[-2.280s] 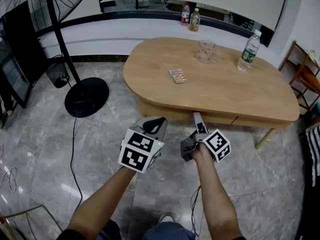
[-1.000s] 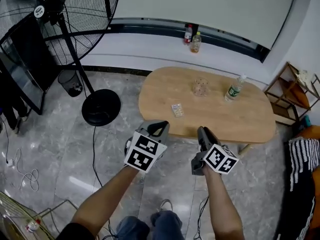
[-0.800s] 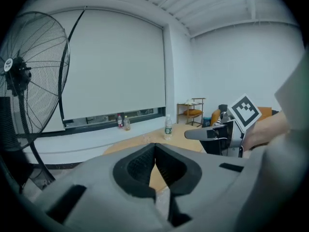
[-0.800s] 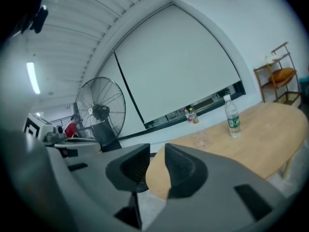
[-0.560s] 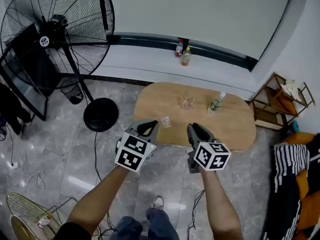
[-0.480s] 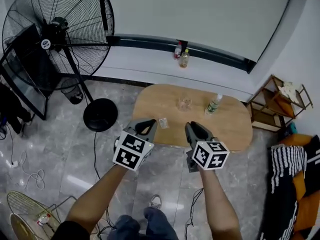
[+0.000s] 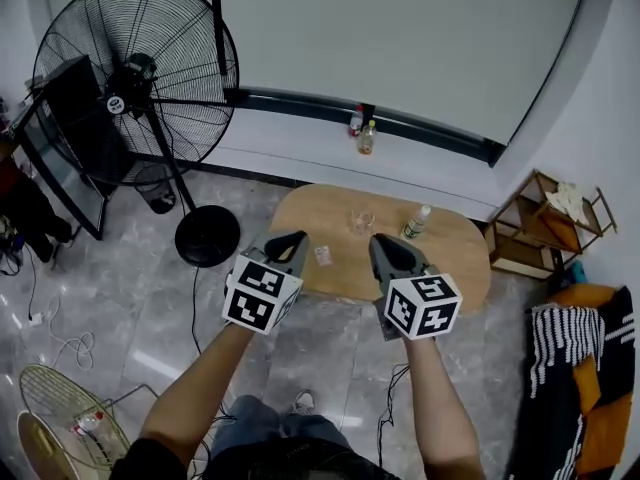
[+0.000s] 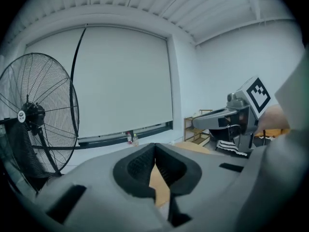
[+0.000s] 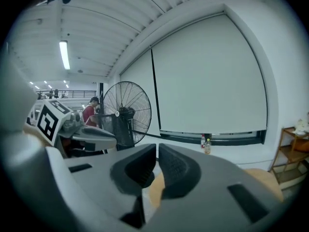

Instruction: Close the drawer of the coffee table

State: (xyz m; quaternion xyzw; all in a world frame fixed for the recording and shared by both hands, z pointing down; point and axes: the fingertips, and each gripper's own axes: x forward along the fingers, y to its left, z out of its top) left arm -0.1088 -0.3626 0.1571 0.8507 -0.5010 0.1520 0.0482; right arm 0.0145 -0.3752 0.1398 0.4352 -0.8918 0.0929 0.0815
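The oval wooden coffee table (image 7: 445, 258) lies far below, small in the head view. Its near edge is partly hidden behind both grippers, and no drawer front shows sticking out. My left gripper (image 7: 287, 239) is held high in front of me, well above the table, its jaws (image 8: 154, 147) shut with nothing between them. My right gripper (image 7: 384, 243) hangs beside it at the same height. Its jaws (image 9: 158, 149) have just been closing and now meet on nothing. Neither gripper touches the table.
On the table are a glass (image 7: 361, 220), a water bottle (image 7: 415, 222) and a small packet (image 7: 323, 256). A large standing fan (image 7: 140, 78) is at the left, a wooden shelf (image 7: 545, 218) at the right, and two bottles (image 7: 362, 128) on the wall ledge.
Both grippers have risen and the head view has risen too, so the table looks smaller and farther below. The right gripper has rolled, turning its marker cube more upright.
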